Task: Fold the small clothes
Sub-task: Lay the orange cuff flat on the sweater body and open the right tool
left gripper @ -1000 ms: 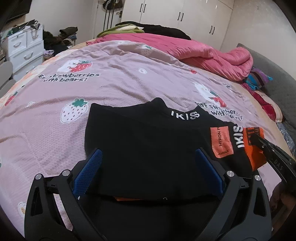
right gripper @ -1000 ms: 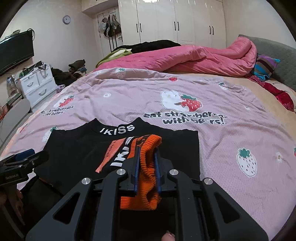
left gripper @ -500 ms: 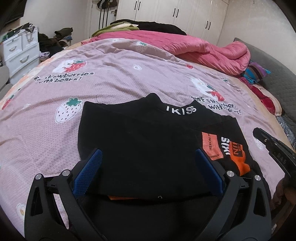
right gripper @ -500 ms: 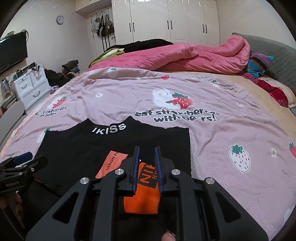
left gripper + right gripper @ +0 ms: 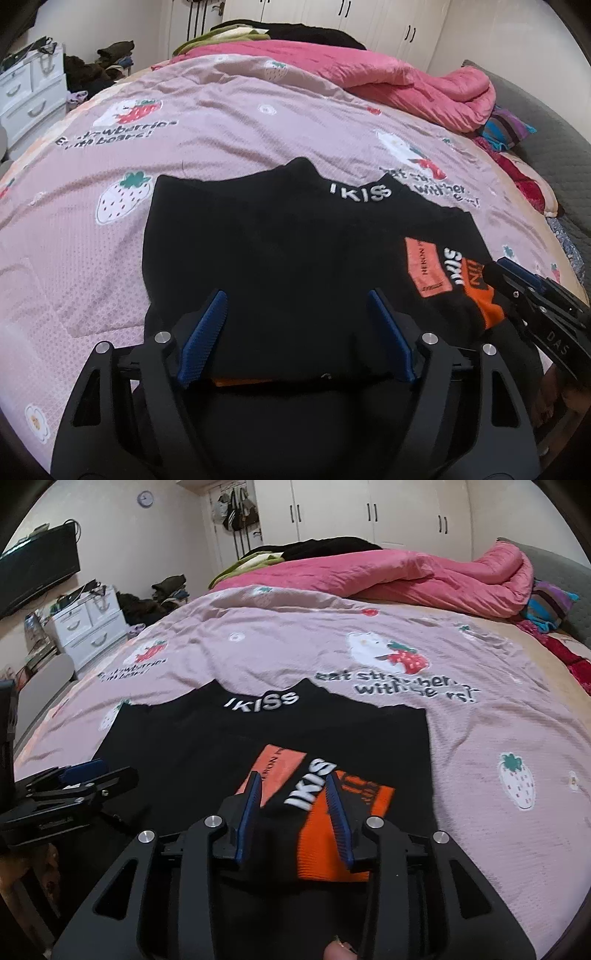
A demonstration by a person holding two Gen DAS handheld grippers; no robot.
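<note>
Bed [image 5: 480, 716] with the pink strawberry sheet filled both views; pink quilt [image 5: 406, 576] bunched at 12 to 1 o'clock, white drawers [image 5: 88, 627] at 10. The black sweater [image 5: 280, 258] lay flat on the sheet, centre-low in both views, collar with white lettering toward 12 o'clock, hem toward the cameras. Its sleeve [image 5: 332, 812], orange cuff and orange patch, was folded across the body and rested on the right half, at about 4 o'clock in the left view. Judged step: right sleeve fold-in just placed, release in progress. Right gripper [image 5: 293, 808] pointed down at the cuff, jaws narrow and opening; the cuff sat between the blue pads, which no longer looked to pinch it. Left gripper [image 5: 295, 314] hung angled down over the sweater's near hem at 6 o'clock, jaws wide but closing, black fabric under and between them, no pinch visible. A fingertip [image 5: 340, 950] showed at the bottom edge of the right view. Next move likely calls for the right to back off without dragging the cuff, and the left to take the hem cleanly for the next fold, with an even grip so the sleeve stays put.
</note>
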